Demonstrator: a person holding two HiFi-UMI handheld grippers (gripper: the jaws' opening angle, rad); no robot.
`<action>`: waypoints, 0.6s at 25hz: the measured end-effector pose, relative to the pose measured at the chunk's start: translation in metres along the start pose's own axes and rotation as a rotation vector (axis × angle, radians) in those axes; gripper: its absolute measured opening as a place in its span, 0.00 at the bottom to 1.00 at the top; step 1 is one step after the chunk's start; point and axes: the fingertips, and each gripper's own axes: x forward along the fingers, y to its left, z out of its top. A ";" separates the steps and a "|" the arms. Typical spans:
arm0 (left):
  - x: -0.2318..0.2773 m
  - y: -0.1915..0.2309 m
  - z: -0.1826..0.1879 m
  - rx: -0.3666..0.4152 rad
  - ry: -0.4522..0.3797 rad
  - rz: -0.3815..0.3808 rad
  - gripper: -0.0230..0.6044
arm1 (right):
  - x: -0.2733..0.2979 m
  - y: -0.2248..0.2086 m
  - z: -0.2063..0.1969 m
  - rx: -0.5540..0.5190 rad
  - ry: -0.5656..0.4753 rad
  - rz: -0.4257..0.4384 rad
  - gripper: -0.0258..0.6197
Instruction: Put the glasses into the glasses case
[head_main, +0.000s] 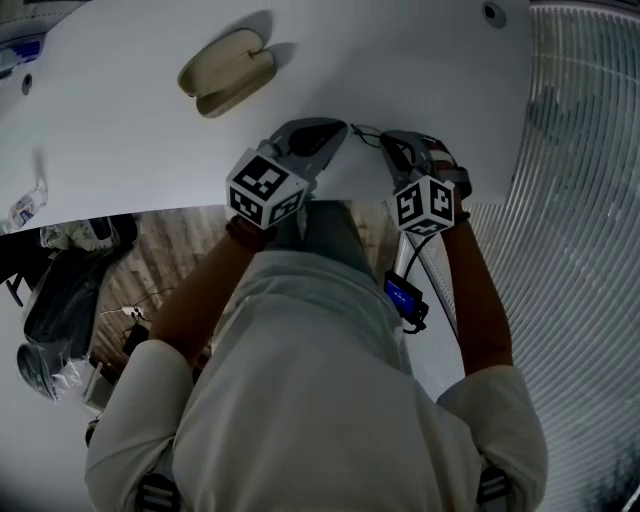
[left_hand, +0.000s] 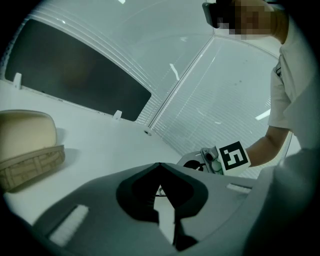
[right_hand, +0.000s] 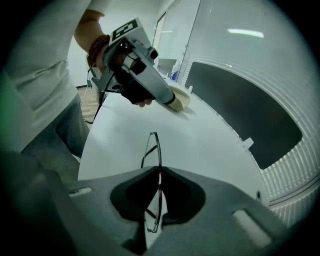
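Grasp step: right claw (right_hand: 160, 171) clenched on glasses (right_hand: 153, 149) at near edge of desk (head_main: 130, 130), left claw (left_hand: 160, 166) closed, looks empty; next, lift and carry them to open case (head_main: 225, 72), well apart.

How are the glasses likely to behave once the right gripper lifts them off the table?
Probably light: the glasses are thin wire. They may flex or pivot, since the right gripper pinches one narrow spot. The frame looks fragile, so a hard squeeze could bend it.
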 end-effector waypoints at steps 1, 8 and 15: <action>-0.001 0.000 0.001 0.001 -0.002 0.001 0.04 | -0.001 -0.001 0.001 -0.003 -0.001 -0.003 0.07; -0.021 -0.008 0.021 0.015 -0.037 0.014 0.04 | -0.024 -0.006 0.025 -0.044 -0.016 -0.036 0.07; -0.053 -0.038 0.053 0.049 -0.085 0.006 0.04 | -0.078 -0.012 0.063 -0.064 -0.044 -0.108 0.07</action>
